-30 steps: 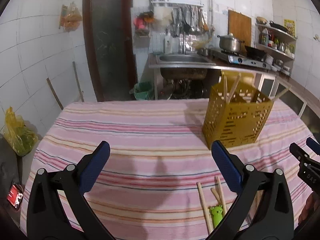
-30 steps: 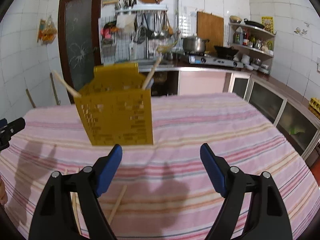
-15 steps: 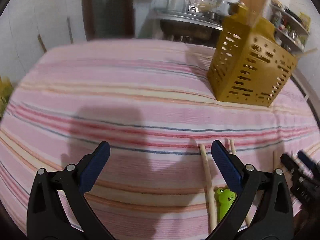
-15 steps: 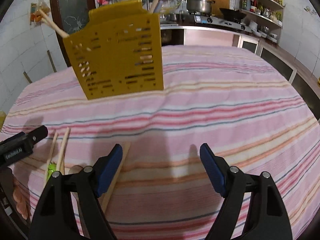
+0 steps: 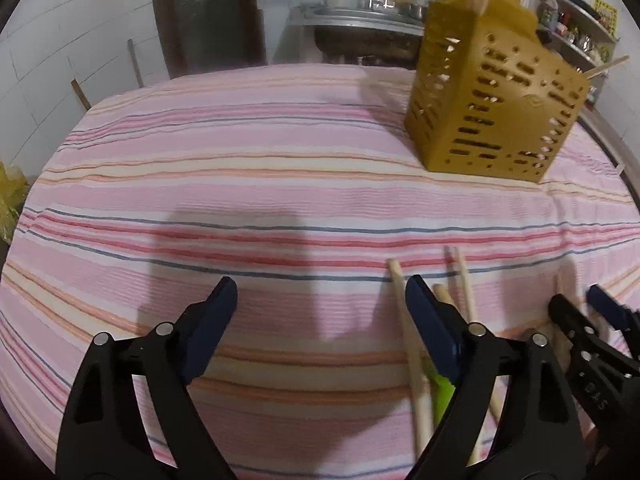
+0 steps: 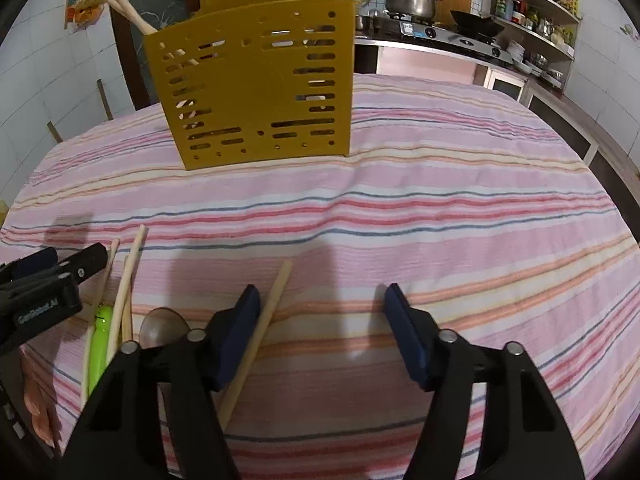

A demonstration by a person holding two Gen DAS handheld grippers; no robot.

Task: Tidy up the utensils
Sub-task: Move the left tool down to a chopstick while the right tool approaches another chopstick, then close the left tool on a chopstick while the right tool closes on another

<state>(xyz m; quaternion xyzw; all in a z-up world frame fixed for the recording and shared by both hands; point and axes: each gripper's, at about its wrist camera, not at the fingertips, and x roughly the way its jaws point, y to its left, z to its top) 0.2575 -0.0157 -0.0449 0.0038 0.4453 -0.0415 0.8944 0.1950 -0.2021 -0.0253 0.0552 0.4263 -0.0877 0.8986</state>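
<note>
A yellow perforated utensil holder (image 5: 492, 108) (image 6: 256, 84) stands on the striped tablecloth with several chopsticks sticking out of it. Loose wooden chopsticks (image 5: 408, 332) (image 6: 124, 292) lie near the front edge beside a green utensil (image 5: 442, 394) (image 6: 100, 340) and a clear spoon (image 6: 164, 326). One more chopstick (image 6: 260, 328) lies just inside my right gripper's left finger. My left gripper (image 5: 320, 304) is open and empty, low over the cloth, its right finger over the chopsticks. My right gripper (image 6: 320, 312) is open and empty.
The striped tablecloth (image 5: 240, 184) covers the whole table. Behind it are a sink (image 5: 360, 28), a dark door (image 5: 208, 12) and a stove with a pot (image 6: 412, 0). A yellow bag (image 5: 10, 200) hangs off the table's left side.
Both grippers have dropped lower and moved closer to the loose chopsticks at the table's front. Both stay open.
</note>
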